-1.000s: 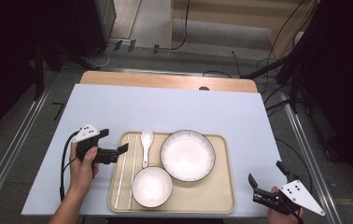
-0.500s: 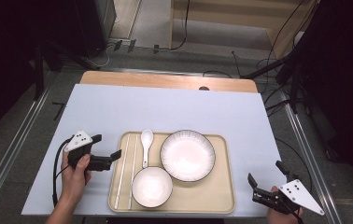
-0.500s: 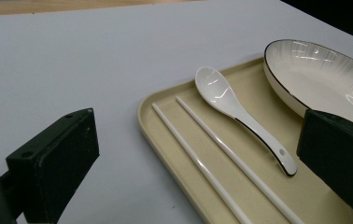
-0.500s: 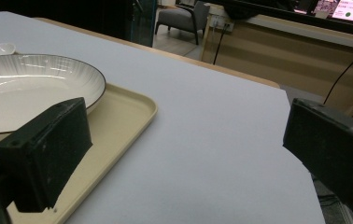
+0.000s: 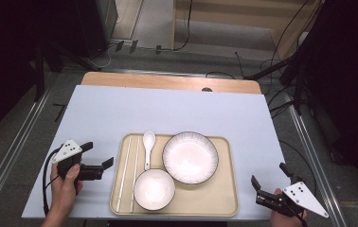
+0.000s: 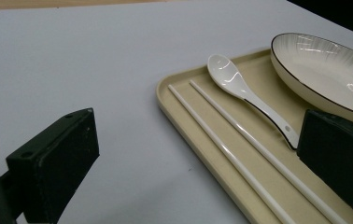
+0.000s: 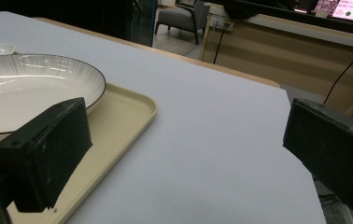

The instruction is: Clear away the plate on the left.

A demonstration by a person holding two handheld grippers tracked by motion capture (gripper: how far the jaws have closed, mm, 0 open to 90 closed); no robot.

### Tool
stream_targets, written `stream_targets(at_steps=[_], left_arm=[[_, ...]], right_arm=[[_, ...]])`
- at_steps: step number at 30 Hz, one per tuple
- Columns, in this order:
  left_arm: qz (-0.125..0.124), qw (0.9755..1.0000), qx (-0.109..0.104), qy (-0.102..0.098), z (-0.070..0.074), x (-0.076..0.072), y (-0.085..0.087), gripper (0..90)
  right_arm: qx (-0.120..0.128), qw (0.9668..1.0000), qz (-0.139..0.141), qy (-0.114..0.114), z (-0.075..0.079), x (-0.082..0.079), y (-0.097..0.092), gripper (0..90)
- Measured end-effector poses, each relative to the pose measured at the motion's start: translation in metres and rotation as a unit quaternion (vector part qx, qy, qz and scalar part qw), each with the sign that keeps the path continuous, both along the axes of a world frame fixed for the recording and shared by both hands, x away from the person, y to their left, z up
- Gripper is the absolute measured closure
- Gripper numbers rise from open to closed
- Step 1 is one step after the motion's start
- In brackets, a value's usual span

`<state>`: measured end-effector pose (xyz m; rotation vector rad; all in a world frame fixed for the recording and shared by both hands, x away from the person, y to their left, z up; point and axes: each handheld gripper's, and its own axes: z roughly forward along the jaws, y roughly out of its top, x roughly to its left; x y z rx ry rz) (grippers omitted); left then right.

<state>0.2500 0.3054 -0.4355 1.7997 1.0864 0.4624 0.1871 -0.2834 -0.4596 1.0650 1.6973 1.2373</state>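
White table [image 5: 120,109] carries your tray [image 5: 224,201], chopsticks [image 5: 130,170] lying along its left edge. Your left tongs [image 5: 99,155] hover spread wide just beside them, holding nothing; your right tongs [image 5: 269,180] gape empty near the corner.

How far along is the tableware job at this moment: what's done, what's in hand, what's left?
Done: the tray holds the chopsticks, spoon, small bowl and ribbed plate, neatly arranged. In hand: nothing; the left claw is open beside the tray's left edge, facing the chopsticks, and the right claw is open at the table's right corner. Left: probably any gripping or moving of these pieces.
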Motion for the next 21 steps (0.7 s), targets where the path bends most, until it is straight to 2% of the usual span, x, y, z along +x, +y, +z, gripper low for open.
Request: stream_targets(at_steps=[21], left_arm=[[0.026,0.9996,-0.007,-0.012,-0.008,-0.026,0.029,0.0]], right_arm=[[0.0,1.0,-0.001,0.002,-0.001,0.002,-0.002,1.4]])
